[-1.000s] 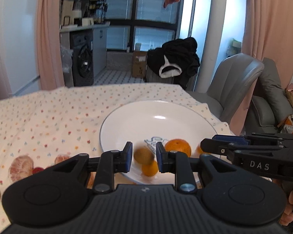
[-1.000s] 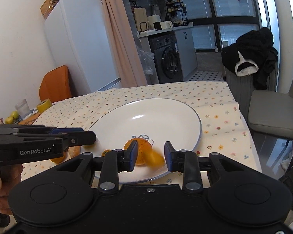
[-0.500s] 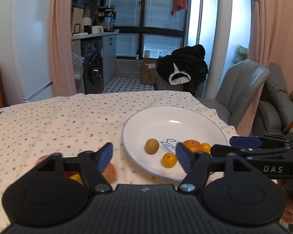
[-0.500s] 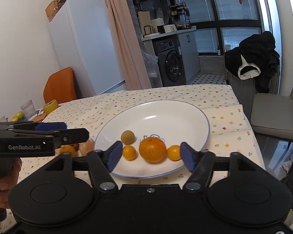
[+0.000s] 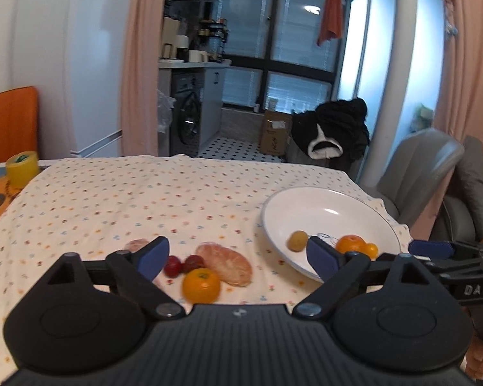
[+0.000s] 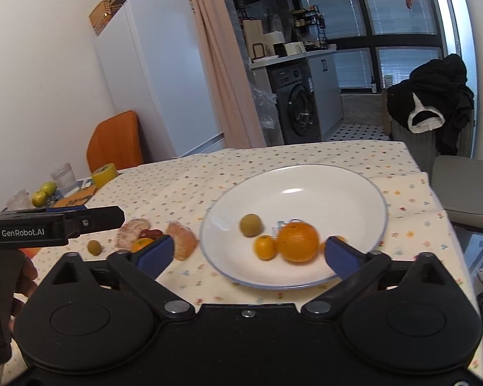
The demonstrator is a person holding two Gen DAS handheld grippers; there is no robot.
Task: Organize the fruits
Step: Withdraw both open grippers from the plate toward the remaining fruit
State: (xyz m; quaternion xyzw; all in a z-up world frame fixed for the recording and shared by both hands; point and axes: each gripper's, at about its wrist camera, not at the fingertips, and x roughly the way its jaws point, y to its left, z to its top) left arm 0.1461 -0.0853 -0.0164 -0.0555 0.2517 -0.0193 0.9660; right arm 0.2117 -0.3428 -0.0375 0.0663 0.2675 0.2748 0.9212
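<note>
A white plate [image 6: 306,193] on the flowered cloth holds a big orange [image 6: 298,241], a small orange [image 6: 265,247] and a greenish-brown fruit [image 6: 250,224]. A further small orange [image 6: 336,239] peeks out behind my right finger. My right gripper [image 6: 248,254] is open and empty, just in front of the plate. My left gripper [image 5: 238,257] is open and empty over loose fruit left of the plate [image 5: 330,212]. That fruit is a small orange [image 5: 200,284], a peeled segment [image 5: 223,263], red fruits [image 5: 177,265] and a second peeled piece [image 5: 137,244]. An olive-coloured fruit [image 6: 94,247] lies further left.
A yellow tape roll [image 5: 22,167] stands at the table's far left, with glasses [image 6: 62,177] and green apples [image 6: 43,191] near it. An orange chair [image 6: 114,143] is behind that corner. A grey chair [image 5: 418,167] stands close to the right table edge.
Both grippers went from nearly shut around fruit over the plate to wide open, and drew back. The released fruits lie in the plate. The left view swung left to the loose fruit.
</note>
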